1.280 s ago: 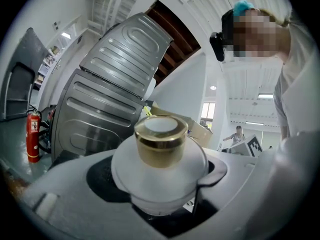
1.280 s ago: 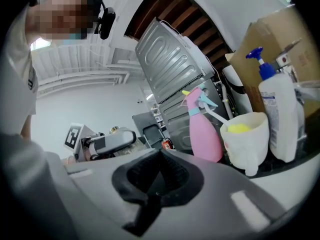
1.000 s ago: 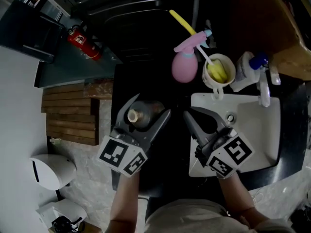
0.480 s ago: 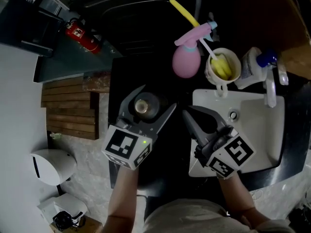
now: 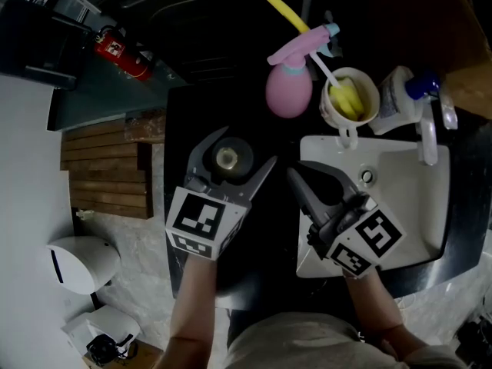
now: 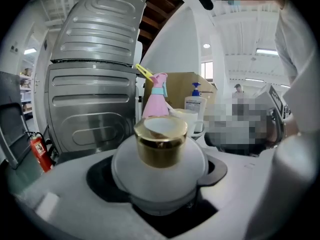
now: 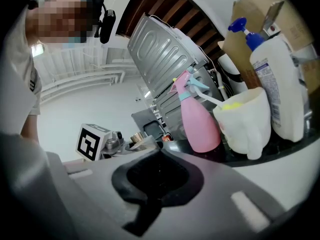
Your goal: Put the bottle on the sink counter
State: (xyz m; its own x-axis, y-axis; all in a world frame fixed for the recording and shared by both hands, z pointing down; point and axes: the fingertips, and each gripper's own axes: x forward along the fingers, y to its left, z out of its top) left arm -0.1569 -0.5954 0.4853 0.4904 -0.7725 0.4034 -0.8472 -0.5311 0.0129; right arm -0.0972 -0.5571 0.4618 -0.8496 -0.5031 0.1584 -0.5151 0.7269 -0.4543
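Observation:
A round white bottle with a gold cap stands upright between the jaws of my left gripper, over the black counter left of the sink. In the left gripper view the bottle fills the hollow of the jaws, which are shut on its wide body. Whether its base touches the counter is hidden. My right gripper hovers at the sink's left rim, jaws together and empty. In the right gripper view its hollow holds nothing.
A white sink basin with a tap lies right. Behind it stand a pink spray bottle, a white cup with a yellow brush and a white pump bottle. A red extinguisher sits far left.
My left gripper has carried the bottle lower and a little farther over the counter, and rolled so the tilted bottle now stands upright. The right gripper has stayed put.

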